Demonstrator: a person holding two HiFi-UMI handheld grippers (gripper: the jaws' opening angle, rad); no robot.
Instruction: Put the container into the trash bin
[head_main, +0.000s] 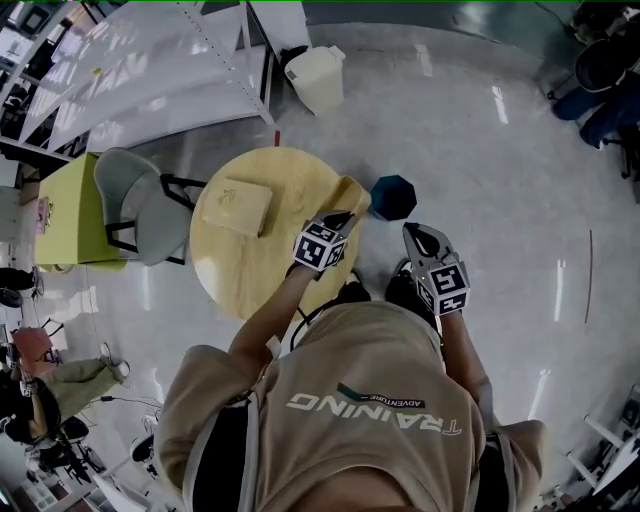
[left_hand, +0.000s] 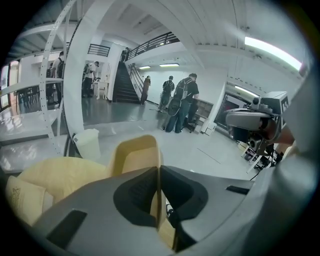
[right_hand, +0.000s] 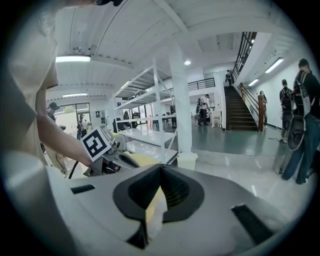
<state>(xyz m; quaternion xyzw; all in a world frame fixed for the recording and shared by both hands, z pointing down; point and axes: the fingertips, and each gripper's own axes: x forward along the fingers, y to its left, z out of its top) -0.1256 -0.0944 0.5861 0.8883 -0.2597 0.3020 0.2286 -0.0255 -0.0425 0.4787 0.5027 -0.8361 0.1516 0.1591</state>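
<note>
Only the left gripper view shows the left hand-held gripper (left_hand: 159, 171) pinching one thin wall of the tan, open-topped container (left_hand: 136, 156). From overhead, the container sits at the round surface's (head_main: 238, 268) far edge. The right hand-held gripper (right_hand: 160, 168) is closed beside that surface.

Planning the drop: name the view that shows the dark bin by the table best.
Head view: the dark bin stands whole on the floor beside the round table. Neither gripper view shows it; both show a white bin instead.
</note>
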